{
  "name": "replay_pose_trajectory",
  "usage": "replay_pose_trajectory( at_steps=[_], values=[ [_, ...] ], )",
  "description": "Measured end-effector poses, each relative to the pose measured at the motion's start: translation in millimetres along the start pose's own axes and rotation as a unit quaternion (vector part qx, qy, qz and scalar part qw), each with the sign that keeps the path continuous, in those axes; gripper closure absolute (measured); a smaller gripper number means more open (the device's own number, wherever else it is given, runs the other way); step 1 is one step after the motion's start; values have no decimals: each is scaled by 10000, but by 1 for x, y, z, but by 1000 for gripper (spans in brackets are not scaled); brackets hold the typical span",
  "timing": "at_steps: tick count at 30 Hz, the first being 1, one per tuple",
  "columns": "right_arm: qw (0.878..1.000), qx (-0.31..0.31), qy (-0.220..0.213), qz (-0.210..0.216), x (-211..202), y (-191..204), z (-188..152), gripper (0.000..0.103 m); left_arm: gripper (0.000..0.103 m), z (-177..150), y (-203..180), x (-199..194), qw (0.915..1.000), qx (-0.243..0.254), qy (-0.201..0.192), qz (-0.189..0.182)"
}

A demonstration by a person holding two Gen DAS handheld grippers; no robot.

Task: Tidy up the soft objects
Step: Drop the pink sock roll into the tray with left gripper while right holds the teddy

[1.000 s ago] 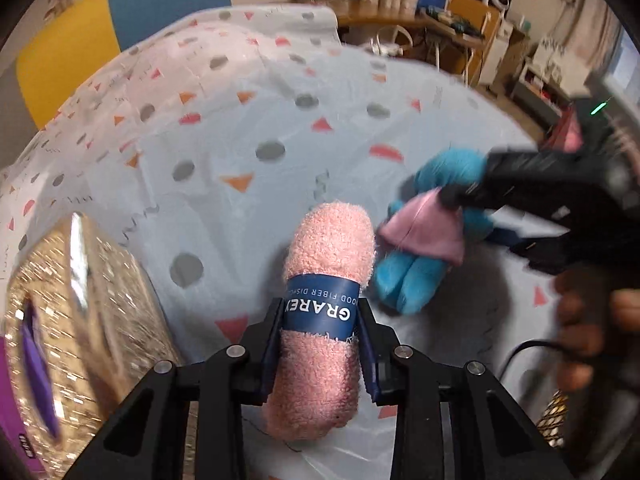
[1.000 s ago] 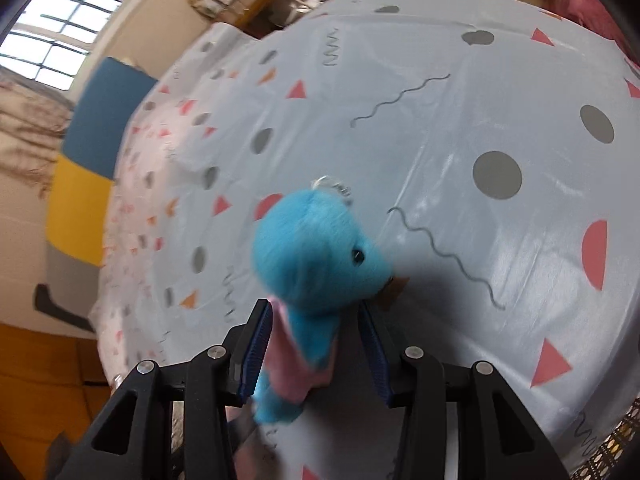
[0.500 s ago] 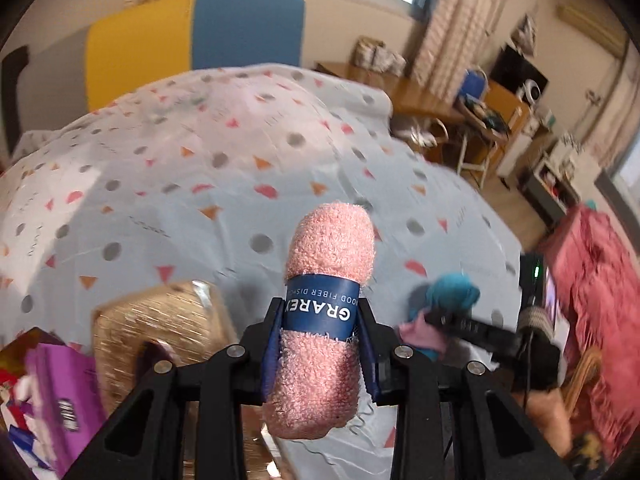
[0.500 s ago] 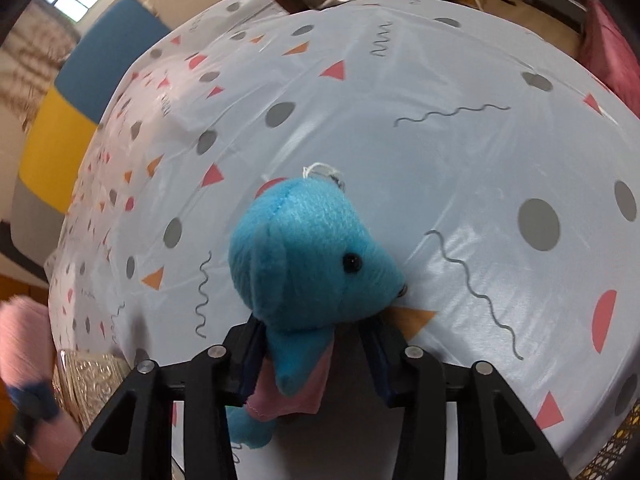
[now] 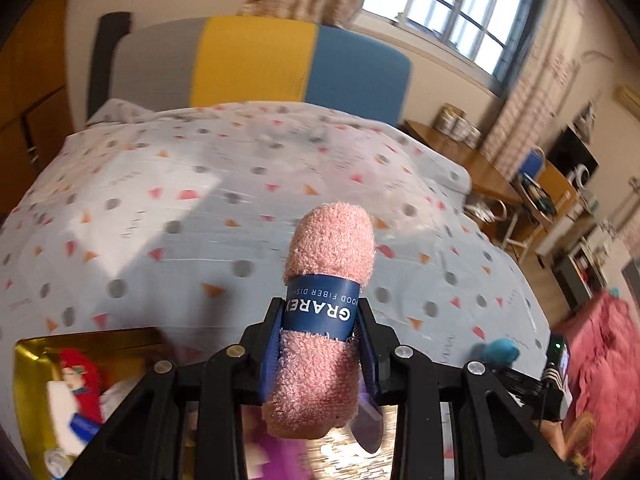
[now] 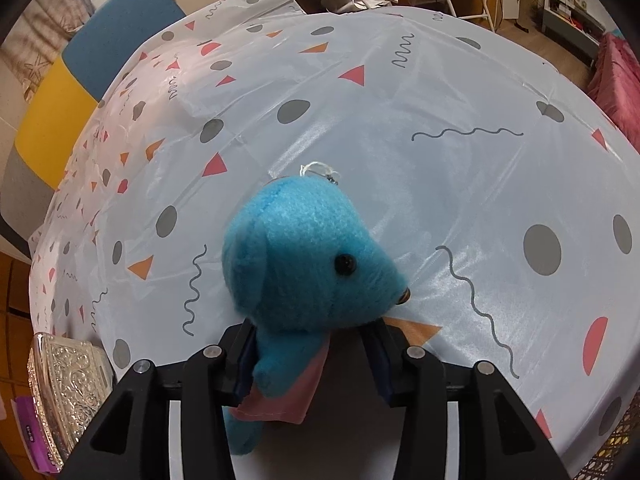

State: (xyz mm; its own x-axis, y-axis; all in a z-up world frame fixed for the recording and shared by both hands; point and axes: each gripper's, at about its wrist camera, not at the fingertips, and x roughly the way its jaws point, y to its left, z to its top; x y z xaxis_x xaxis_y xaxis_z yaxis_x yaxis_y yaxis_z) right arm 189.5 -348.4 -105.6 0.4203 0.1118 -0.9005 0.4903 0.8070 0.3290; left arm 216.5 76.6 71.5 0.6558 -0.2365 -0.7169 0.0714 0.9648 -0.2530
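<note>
The left gripper (image 5: 320, 344) is clamping a rolled pink fleecy cloth (image 5: 326, 312) around its middle, jaws pressing in on the navy paper band (image 5: 320, 308) printed in white letters. The roll is standing up out of the jaws, rounded top fuzzy and nubbly, its lower end hanging below them, above the patterned bed sheet (image 5: 160, 216). Down at the lower left, a gold box (image 5: 36, 356) is sitting open with a red-and-white soft thing (image 5: 78, 384) inside.

Over on the right, the right gripper (image 6: 312, 356) is holding a bright blue plush animal (image 6: 304, 256) by its body, jaws partly closed around it. It is wearing a pink cloth garment (image 6: 292, 396), showing a black bead eye and a small loop on top of its head, and hanging just above the sheet (image 6: 400, 120). An embossed silver lid (image 6: 68, 384) is lying at the lower left.
</note>
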Motion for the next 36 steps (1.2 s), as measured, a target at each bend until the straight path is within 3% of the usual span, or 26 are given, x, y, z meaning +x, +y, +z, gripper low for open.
replay_pose_trajectory(
  at_steps=[8, 12, 20, 26, 36],
  values=[
    [10000, -67, -7, -43, 1, 2, 0, 57, 69, -25, 101, -32, 9964, -685, -164, 481],
    [9997, -206, -26, -152, 1, 6, -1, 57, 69, -50, 157, -45, 9903, -1107, -149, 824],
    [9971, -618, -86, -442, 1, 18, -5, 57, 69, -110, 233, -76, 9764, -1594, -149, 1452],
    [9960, -722, -114, -519, 2, 21, -6, 57, 69, -153, 241, -99, 9687, -1318, -356, 2073],
    [9930, -996, -139, -620, 6, 31, -11, 57, 68, -191, 222, -120, 9668, -1111, -614, 2217]
  ],
)
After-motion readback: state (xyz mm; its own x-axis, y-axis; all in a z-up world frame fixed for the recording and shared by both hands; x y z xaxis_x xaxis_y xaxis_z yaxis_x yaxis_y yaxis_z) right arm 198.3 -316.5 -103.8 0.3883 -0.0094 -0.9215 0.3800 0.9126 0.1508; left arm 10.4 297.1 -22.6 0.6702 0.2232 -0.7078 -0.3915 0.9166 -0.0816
